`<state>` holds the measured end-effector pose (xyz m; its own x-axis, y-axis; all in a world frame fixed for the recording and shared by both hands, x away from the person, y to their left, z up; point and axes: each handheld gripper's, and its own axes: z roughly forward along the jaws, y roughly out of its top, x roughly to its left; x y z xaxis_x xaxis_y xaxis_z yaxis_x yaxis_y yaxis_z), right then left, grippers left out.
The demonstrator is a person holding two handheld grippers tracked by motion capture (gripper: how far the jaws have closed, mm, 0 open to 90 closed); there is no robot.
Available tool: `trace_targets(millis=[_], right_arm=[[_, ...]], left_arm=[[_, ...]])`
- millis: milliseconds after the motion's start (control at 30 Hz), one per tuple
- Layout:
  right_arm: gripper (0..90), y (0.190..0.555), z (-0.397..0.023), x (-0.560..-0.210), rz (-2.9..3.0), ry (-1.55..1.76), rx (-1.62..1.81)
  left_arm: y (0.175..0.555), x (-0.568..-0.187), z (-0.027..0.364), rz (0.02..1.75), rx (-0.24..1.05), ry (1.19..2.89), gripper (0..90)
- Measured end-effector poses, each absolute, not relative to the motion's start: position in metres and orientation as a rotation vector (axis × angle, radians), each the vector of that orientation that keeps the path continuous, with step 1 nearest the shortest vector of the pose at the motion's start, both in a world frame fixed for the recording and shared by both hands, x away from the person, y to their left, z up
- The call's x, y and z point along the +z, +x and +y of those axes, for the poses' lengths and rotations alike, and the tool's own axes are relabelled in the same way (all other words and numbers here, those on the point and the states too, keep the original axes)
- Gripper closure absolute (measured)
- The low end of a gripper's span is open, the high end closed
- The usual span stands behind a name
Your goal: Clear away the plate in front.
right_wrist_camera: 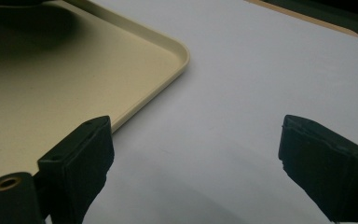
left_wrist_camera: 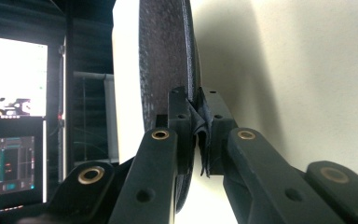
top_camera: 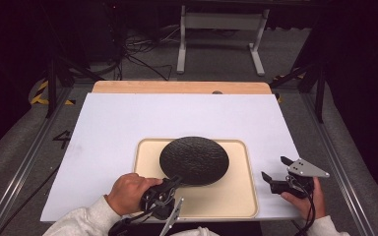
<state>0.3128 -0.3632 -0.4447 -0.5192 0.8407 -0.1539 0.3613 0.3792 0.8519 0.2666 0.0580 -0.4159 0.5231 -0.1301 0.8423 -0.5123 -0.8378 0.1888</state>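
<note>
Black textured plate sits over beige tray on counter, rim pinched in left claw. Right claw wide, empty, beside tray. Grasp done; release left, by my reading.

White-topped table, wooden strip along far edge; beige tray lying flat on near middle.

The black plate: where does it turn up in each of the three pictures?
High view: the black plate lies mid-picture over the cream tray, its near edge held by the left gripper.
Left gripper view: seen edge-on, upright at centre.
Right gripper view: I cannot make it out for certain.
Shared landmark: the cream tray.
</note>
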Motion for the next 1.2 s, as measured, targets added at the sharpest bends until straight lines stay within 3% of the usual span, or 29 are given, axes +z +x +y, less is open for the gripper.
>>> trace_targets(millis=[600, 1200], right_arm=[[10.6, 0.312, -0.361, -0.445, 2.064, 1.016, 1.054], [10.6, 0.313, -0.359, -0.446, 2.073, 1.010, 1.045]], left_arm=[[0.278, -0.431, 0.060, -0.487, 1.104, 2.367, 86.4], [0.290, -0.436, 0.078, -0.312, 0.914, 2.392, 77.5]])
